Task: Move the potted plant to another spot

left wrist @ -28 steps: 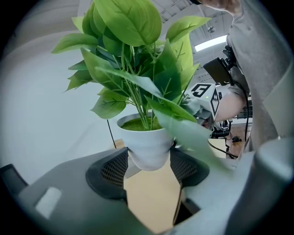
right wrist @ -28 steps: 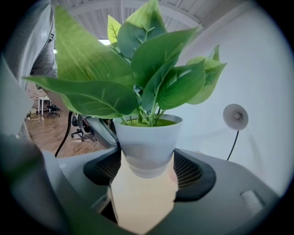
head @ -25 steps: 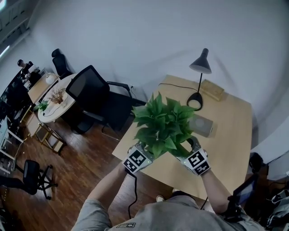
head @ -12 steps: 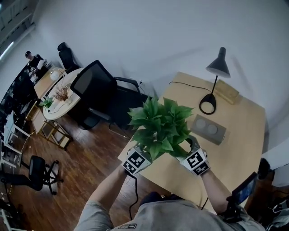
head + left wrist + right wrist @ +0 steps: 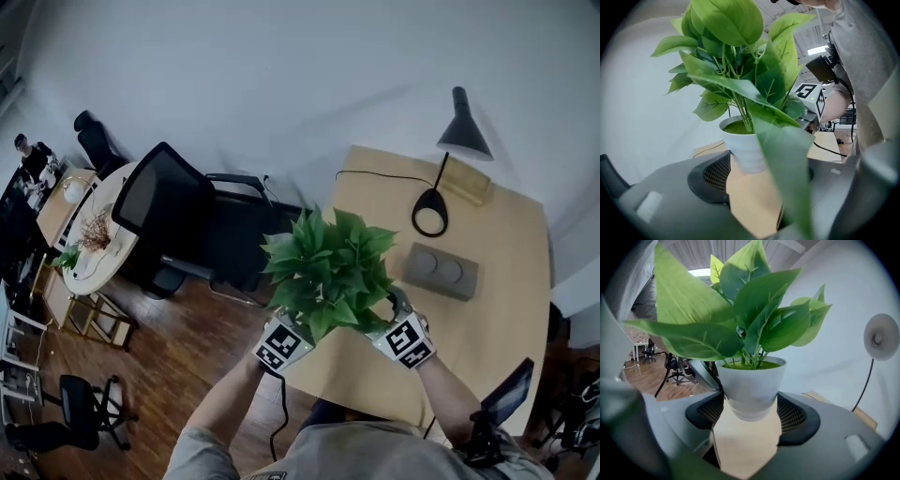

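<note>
Count: potted plant [image 5: 328, 267] 1 | left tool [image 5: 286, 339], right tool [image 5: 403, 334]: 2, both clamping it

Both arms [image 5: 225, 403] reach out in front side by side, the right gripper [image 5: 750, 412] squeezing the white pot [image 5: 751, 380] between its jaws, the left gripper [image 5: 768, 169] touching it with one jaw, the other behind a leaf [image 5: 785, 159].

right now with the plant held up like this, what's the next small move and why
Probably ease it a little inward over the wooden table before lowering. In the head view the potted plant sits at the table's near-left edge, and the right gripper, shut on the white pot, holds its base clear above the wood.
</note>
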The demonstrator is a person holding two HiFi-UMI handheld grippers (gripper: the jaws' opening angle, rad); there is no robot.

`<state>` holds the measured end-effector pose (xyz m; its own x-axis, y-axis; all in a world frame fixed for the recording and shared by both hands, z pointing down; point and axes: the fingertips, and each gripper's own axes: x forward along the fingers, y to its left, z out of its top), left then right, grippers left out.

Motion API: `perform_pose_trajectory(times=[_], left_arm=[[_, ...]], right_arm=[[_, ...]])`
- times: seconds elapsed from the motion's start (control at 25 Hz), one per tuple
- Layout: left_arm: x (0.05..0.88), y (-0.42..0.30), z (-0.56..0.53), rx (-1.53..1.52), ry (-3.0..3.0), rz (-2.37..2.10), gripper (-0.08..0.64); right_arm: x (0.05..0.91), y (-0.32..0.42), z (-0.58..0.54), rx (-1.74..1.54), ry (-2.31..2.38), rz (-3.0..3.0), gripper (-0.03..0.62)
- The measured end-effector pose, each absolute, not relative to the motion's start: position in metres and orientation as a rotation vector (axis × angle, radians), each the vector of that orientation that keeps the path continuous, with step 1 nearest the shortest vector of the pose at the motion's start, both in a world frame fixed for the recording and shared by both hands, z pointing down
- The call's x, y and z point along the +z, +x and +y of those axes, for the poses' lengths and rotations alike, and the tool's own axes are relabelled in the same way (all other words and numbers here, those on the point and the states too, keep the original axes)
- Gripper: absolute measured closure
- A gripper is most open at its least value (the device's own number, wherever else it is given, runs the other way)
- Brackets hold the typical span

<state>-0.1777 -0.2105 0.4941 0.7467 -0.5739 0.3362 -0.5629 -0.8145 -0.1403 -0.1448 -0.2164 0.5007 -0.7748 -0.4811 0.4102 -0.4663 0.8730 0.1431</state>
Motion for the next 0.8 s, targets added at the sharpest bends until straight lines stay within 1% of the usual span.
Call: perform_pose_trajectory(times=[0.16,0.4,0.8], left_arm=[[0.506,-0.215,-0.243,-0.593,-2.936,0.833,0.276],[0.528,-0.216,-0.249,-0.601,-2.985,0.731,0.276],[0.593,-0.216,-0.27,-0.674,-3.048,0.631,0.276]], right_arm=[[0.513,-0.18,-0.246,-0.008,0.787,-2.564,0.23],[0.534,-0.183,-0.25,0.037,0.858,-2.509,0.23],[0.6,-0.183,-0.268,0.152,0.901,-2.444,0.23]])
